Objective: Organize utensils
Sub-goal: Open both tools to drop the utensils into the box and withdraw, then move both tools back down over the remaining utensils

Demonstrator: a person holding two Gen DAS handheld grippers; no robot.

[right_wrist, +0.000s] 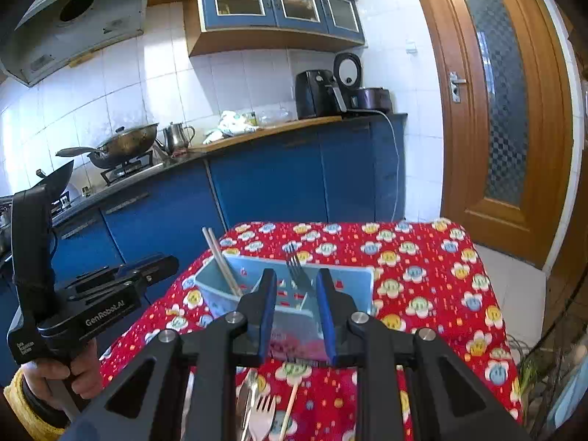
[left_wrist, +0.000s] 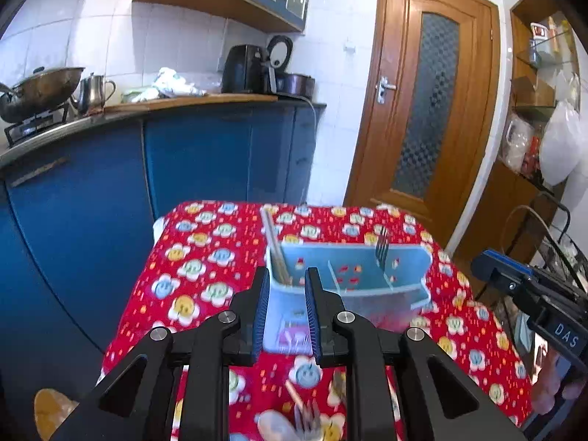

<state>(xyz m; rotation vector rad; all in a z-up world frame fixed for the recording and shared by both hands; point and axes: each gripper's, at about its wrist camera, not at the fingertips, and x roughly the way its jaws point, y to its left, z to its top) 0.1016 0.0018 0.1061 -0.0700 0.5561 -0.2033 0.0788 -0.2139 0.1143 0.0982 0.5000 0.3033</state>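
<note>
A light blue utensil holder (left_wrist: pixel 404 257) (right_wrist: pixel 352 279) stands on the red flowered tablecloth (left_wrist: pixel 205 257) (right_wrist: pixel 422 275). A pair of chopsticks (left_wrist: pixel 275 250) (right_wrist: pixel 220 261) leans in its left compartment. A fork (left_wrist: pixel 382 248) (right_wrist: pixel 299 275) stands tines up in a compartment further right. My left gripper (left_wrist: pixel 288 275) hovers just before the holder, jaws apart and empty. My right gripper (right_wrist: pixel 297 279) is also in front of it, its jaws parted with nothing pressed between them; the fork shows beyond the gap. Near the front edge lie a loose fork (right_wrist: pixel 262 415) (left_wrist: pixel 307 419), a chopstick (right_wrist: pixel 290 408) and a spoon (right_wrist: pixel 246 400).
Blue kitchen cabinets (left_wrist: pixel 205 154) with a counter run behind the table, carrying a wok (right_wrist: pixel 125 143), a metal kettle (right_wrist: pixel 178 136) and a black air fryer (right_wrist: pixel 316 93). A wooden door (left_wrist: pixel 426 110) is at the right, with shelves and bags (left_wrist: pixel 558 147) beside it.
</note>
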